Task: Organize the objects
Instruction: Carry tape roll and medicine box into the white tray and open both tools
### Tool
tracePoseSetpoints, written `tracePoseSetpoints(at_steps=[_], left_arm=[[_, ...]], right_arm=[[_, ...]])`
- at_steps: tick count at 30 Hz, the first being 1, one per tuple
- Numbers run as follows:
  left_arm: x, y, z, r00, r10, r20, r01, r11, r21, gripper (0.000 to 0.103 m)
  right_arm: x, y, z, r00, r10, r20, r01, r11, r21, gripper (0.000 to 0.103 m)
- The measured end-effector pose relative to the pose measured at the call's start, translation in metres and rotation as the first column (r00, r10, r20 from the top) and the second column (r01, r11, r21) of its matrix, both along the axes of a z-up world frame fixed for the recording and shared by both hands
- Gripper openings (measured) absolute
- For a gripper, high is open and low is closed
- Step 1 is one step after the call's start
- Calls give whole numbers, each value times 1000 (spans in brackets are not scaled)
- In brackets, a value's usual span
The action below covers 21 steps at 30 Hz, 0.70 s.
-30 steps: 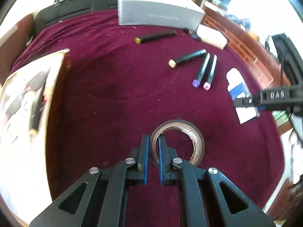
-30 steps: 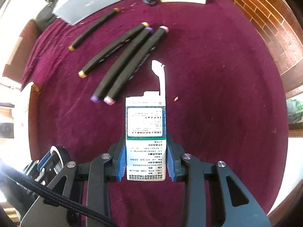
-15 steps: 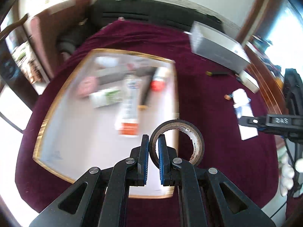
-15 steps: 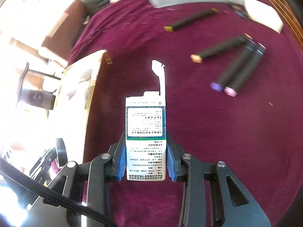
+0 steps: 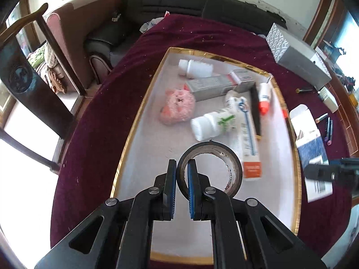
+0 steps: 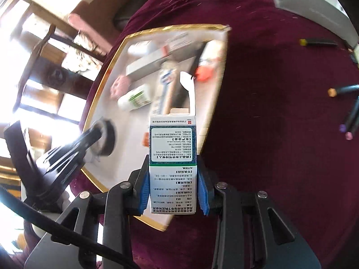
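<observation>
My left gripper (image 5: 180, 176) is shut on the rim of a dark tape roll (image 5: 226, 163) and holds it above the near part of a gold-edged white tray (image 5: 134, 130). The tray holds bottles, tubes, boxes and a pink plush. My right gripper (image 6: 172, 188) is shut on a white and green medicine box (image 6: 172, 148) with its flap open, over the tray's right edge (image 6: 221, 78). The box also shows in the left wrist view (image 5: 310, 143). The tape roll and left gripper show blurred in the right wrist view (image 6: 104, 139).
Several black markers (image 6: 350, 112) lie on the maroon cloth (image 6: 280, 134) to the right of the tray. A grey box (image 5: 296, 56) stands at the back right. A black sofa (image 5: 202, 4) and a chair (image 5: 40, 44) stand beyond the table.
Both grippers have swung left from the markers area to over the tray, each still holding its object. The tray has come fully into both views.
</observation>
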<state>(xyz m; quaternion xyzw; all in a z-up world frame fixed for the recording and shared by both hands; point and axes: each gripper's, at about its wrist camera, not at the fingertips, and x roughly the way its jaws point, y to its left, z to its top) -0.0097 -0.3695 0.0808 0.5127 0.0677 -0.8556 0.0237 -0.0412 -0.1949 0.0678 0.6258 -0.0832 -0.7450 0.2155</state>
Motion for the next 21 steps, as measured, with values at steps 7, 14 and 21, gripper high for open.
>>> tracePoseSetpoints(at_steps=[7, 14, 21], left_arm=[[-20, -16, -22, 998, -30, 53, 31, 999, -15, 7], [-32, -33, -25, 999, 2, 43, -1, 1000, -1, 9], [-33, -41, -17, 999, 2, 45, -5, 998, 63, 12]], right_arm=[[-2, -57, -16, 996, 76, 36, -76, 997, 0, 33], [-5, -84, -39, 993, 89, 78, -90, 996, 8, 33], [-9, -95, -55, 991, 88, 104, -92, 995, 33, 34]])
